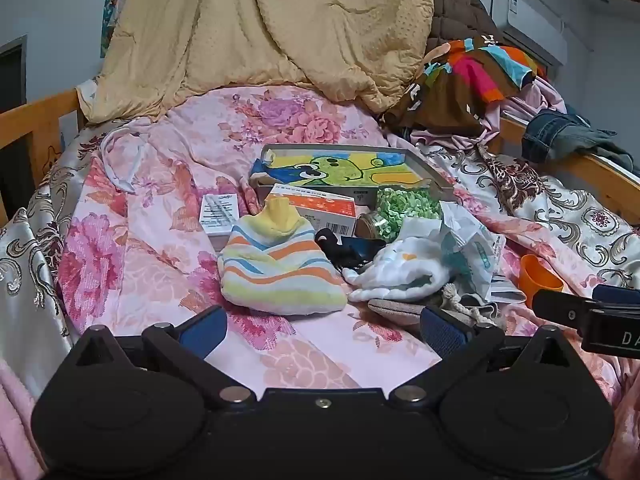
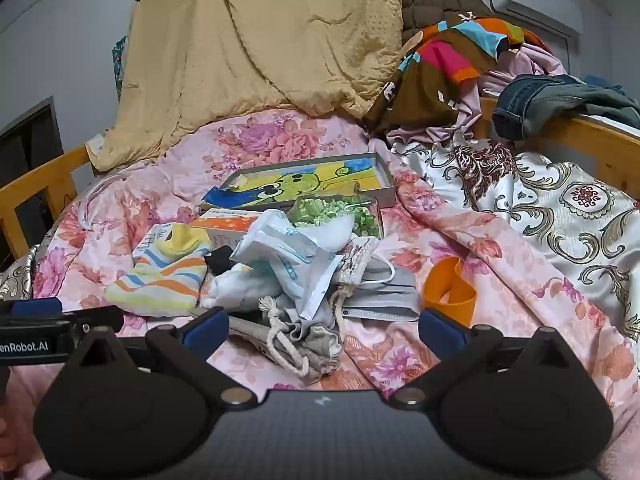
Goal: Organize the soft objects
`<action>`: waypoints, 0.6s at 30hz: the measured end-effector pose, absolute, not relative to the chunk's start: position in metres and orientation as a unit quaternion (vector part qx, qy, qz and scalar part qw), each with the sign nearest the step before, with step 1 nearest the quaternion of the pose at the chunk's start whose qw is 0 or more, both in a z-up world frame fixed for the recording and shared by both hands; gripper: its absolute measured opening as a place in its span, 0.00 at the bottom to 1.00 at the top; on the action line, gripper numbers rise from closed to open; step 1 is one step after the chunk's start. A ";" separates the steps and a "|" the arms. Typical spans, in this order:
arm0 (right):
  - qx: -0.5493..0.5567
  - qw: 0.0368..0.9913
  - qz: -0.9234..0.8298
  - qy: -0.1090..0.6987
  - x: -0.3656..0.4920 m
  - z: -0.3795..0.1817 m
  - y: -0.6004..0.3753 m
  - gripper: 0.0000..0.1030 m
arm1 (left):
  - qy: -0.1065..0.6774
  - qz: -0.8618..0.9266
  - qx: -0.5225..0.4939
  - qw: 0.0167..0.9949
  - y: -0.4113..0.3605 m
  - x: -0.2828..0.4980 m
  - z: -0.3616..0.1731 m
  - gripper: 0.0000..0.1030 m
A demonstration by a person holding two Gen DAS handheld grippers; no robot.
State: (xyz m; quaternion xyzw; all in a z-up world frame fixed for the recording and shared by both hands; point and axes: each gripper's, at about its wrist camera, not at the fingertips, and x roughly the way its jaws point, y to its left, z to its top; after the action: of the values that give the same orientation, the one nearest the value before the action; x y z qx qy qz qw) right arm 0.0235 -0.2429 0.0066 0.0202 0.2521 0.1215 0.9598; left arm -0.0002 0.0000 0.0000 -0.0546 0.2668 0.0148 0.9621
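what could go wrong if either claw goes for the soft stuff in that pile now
1. The striped sock leans on the orange box; pulling it could drag the box along.
2. The drawstring pouch lies under crinkled packaging, so the open right claw may catch its cord or plastic instead.
3. The orange cup nearby could tip.

Left tool [image 1: 324, 330] and right tool [image 2: 324, 328] agape

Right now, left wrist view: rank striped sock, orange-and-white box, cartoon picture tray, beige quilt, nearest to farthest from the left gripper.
1. striped sock, just ahead of the open left gripper, slightly left.
2. orange-and-white box, right behind the sock.
3. cartoon picture tray, mid-bed, behind the box.
4. beige quilt, heaped at the far end.
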 end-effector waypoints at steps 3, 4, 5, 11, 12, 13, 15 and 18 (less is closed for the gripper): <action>0.021 0.960 0.121 0.252 0.023 0.007 -0.243 1.00 | 0.267 0.014 -0.055 0.962 0.000 0.000 0.000 0.99; 0.022 0.960 0.121 0.252 0.023 0.007 -0.244 1.00 | 0.267 0.014 -0.055 0.962 0.000 -0.001 0.000 0.99; 0.021 0.960 0.121 0.252 0.023 0.007 -0.244 1.00 | 0.267 0.014 -0.055 0.962 0.000 -0.001 0.001 0.99; 0.020 0.959 0.123 0.253 0.024 0.006 -0.243 1.00 | 0.269 0.013 -0.055 0.962 0.000 0.000 0.000 0.99; 0.021 0.959 0.122 0.253 0.023 0.007 -0.244 1.00 | 0.269 0.013 -0.055 0.962 0.000 0.000 0.000 0.99; 0.021 0.959 0.123 0.253 0.023 0.007 -0.244 1.00 | 0.269 0.013 -0.055 0.962 0.000 0.000 0.000 0.99; 0.021 0.959 0.123 0.254 0.023 0.007 -0.244 1.00 | 0.269 0.015 -0.055 0.962 0.000 0.000 0.000 0.99; 0.021 0.959 0.122 0.253 0.023 0.007 -0.244 1.00 | 0.269 0.015 -0.055 0.961 0.000 0.000 0.000 0.99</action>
State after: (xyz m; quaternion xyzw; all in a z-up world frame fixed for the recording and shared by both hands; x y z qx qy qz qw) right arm 0.0230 -0.2437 0.0069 0.0214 0.2530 0.1221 0.9595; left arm -0.0001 0.0001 0.0000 -0.0552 0.2692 0.0147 0.9614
